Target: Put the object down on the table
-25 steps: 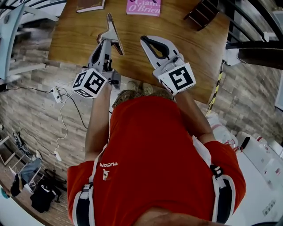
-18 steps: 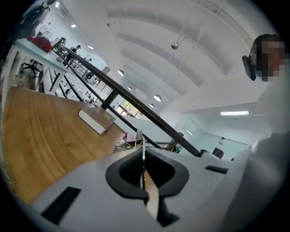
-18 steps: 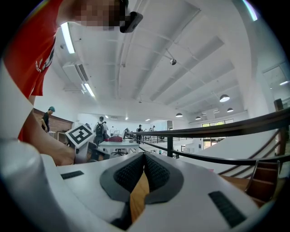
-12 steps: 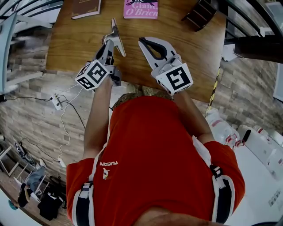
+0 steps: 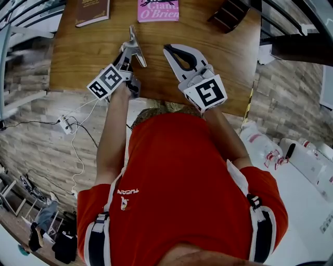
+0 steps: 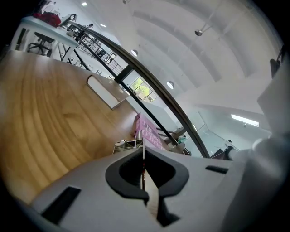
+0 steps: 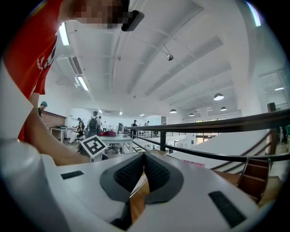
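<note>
Shows the left gripper (image 6: 143, 156) and right gripper (image 7: 144, 158) over a brown wooden table (image 5: 88, 49), both with jaws pressed together. Seems to hold nothing in either.

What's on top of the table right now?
A brown book and a pink book lie at the far edge of the wooden table. The left hand-held gripper and right hand-held gripper hide the tabletop beneath them.
</note>
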### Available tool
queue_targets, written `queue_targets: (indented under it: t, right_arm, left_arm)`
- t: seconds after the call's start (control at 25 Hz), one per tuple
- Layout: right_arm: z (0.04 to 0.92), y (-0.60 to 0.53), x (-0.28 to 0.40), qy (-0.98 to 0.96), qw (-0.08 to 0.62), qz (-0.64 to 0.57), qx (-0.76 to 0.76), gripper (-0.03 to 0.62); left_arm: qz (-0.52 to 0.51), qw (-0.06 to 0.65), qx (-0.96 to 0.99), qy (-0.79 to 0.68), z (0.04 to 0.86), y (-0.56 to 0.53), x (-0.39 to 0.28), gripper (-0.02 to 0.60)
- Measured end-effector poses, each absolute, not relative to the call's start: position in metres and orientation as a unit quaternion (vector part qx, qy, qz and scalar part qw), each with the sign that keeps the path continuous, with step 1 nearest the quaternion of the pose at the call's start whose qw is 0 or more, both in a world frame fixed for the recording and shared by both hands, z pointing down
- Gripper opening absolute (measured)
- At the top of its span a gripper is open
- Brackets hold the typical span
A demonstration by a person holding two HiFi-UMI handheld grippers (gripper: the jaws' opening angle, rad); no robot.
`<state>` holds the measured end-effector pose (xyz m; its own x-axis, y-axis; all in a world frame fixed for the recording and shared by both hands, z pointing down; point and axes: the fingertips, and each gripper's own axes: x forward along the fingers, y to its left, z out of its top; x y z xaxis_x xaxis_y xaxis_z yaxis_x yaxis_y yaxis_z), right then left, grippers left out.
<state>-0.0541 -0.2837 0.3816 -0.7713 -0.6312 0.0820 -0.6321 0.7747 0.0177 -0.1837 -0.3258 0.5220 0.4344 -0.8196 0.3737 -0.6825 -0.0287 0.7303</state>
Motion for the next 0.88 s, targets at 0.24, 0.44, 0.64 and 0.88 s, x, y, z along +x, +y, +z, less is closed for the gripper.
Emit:
queue_targets:
  t: [0.24, 0.44, 0.64, 0.88]
  right_arm:
    - [0.383, -0.285, -0.050, -0.937, 0.052, 0.005, 0.344, 0.025]
    - [0.386, -0.285, -0.043, -0.935, 0.057, 0.007, 0.351, 0.025]
    - [0.385, -0.284, -0.040, -0.933, 0.056, 0.006, 0.356, 0.025]
    - [0.386, -0.282, -0.037, -0.931, 0.056, 0.009, 0.360, 0.025]
  left_arm:
    - [-0.067, 0.486, 0.697, -0.524, 0.538, -0.332, -0.185, 0.010]
    - [-0.053, 0.502, 0.688, -0.521, 0.550, -0.333, -0.182, 0.011]
    - [-0.053, 0.508, 0.678, -0.529, 0.558, -0.332, -0.184, 0.012]
    - [-0.047, 0.504, 0.679, -0.532, 0.558, -0.331, -0.187, 0.018]
